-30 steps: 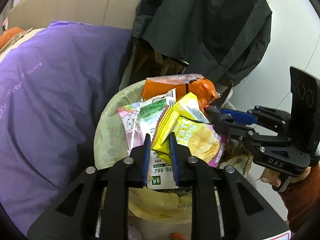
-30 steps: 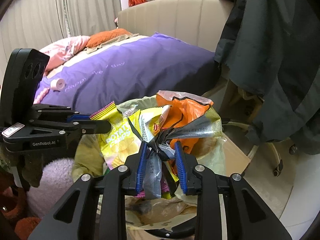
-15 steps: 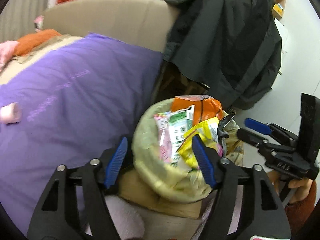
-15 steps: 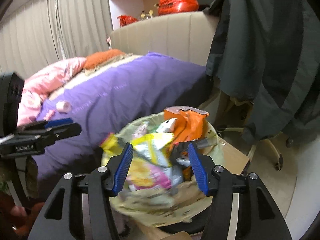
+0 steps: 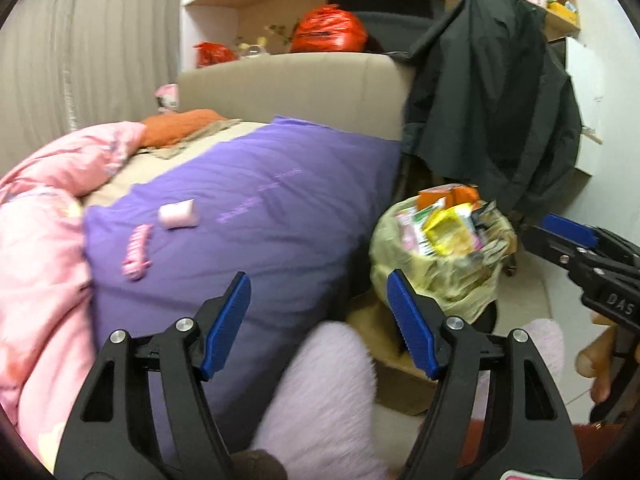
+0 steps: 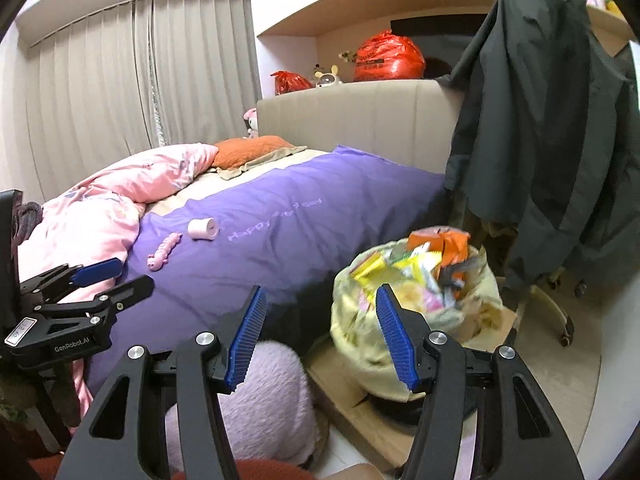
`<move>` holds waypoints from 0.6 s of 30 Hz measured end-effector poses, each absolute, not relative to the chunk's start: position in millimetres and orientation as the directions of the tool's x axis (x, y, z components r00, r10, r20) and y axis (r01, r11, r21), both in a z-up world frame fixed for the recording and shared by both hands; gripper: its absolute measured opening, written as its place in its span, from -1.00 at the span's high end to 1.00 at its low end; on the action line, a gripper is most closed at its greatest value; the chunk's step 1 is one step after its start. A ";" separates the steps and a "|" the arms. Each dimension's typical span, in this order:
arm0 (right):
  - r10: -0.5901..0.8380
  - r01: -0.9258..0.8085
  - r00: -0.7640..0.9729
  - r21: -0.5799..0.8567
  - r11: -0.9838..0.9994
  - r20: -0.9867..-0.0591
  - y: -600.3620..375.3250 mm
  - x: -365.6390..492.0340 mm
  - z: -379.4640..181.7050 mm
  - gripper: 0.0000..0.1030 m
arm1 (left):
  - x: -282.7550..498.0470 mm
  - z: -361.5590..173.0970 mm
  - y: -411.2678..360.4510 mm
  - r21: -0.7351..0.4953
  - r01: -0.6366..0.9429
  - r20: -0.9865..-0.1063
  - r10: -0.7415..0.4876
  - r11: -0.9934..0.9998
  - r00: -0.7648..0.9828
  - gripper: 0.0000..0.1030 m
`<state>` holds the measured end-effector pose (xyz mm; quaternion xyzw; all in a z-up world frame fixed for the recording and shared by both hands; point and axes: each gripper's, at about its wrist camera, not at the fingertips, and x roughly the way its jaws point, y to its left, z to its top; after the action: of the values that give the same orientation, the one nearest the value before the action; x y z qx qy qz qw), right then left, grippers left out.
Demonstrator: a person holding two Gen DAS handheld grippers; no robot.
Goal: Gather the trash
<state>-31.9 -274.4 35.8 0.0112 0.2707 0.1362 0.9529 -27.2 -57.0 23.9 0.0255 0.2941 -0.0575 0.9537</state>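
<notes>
Both the left gripper (image 5: pixel 318 320) and right gripper (image 6: pixel 320 332) are held spread and empty. The stuffed trash bag (image 6: pixel 416 300) sits at two o'clock — the pink roll (image 6: pixel 203 229) at eleven is best approached squarely, then pinched mid-body.

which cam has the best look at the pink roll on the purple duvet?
Right wrist. There the pink roll is sharp, its hollow end facing the camera, with a pink wrapper lying apart to its left on the purple duvet. Left wrist also shows the roll, but motion-blurred, so it reads as a soft block.
</notes>
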 end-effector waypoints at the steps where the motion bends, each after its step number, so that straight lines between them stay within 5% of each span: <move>1: 0.257 -0.249 0.815 0.087 0.965 -0.518 -270.1 -36.7 34.4 -0.05 | -32.5 23.3 -52.9 0.023 0.107 -0.563 -0.076 0.994 0.823 -0.30; 18: 0.210 -0.239 0.827 0.012 0.971 -0.521 -235.6 -77.0 32.9 -0.05 | -72.7 37.9 -33.5 -0.005 0.107 -0.496 -0.096 0.994 0.863 -0.30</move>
<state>-77.0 -235.6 32.9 -0.0270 0.2692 0.1176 0.9555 -72.7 -33.5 37.9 0.0115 0.2564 -0.0526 0.9651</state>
